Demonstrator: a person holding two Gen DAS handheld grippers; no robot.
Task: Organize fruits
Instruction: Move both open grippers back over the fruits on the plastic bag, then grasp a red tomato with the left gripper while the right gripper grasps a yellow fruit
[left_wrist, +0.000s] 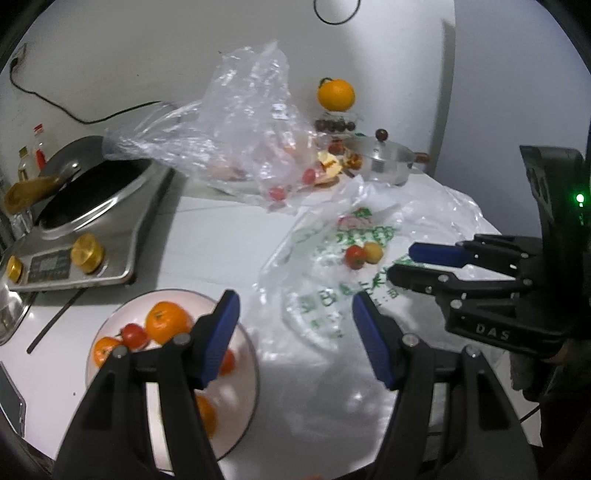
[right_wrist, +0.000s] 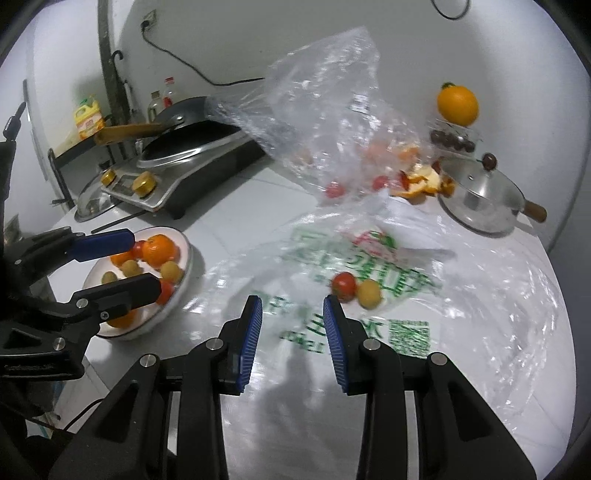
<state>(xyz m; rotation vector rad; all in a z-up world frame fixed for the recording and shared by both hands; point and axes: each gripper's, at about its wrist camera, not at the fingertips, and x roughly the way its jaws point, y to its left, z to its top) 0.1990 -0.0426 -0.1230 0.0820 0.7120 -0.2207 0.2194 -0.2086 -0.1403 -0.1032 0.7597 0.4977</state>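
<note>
Both sets of jaws stand apart with nothing between the pads: the left gripper (left_wrist: 295, 314) is spread wider, the right gripper (right_wrist: 293, 306) narrower. Just ahead of the right gripper a red tomato (right_wrist: 344, 285) and a yellow-green fruit (right_wrist: 369, 293) lie touching, side by side, on a flattened printed plastic bag (right_wrist: 369, 332); both are roundish, so no long axis shows. Left of them, under the left gripper, a white plate (right_wrist: 186, 258) holds oranges, tomatoes and small yellow fruit. Behind, a crumpled clear bag (right_wrist: 332, 110) with a few tomatoes inside rises over the counter, beside orange peel (right_wrist: 424, 181) and a lidded steel pot (right_wrist: 480, 199). An induction cooker (right_wrist: 177, 177) stands at the left rear. Bare white counter lies between plate and printed bag, and the counter's near edge is hidden
</note>
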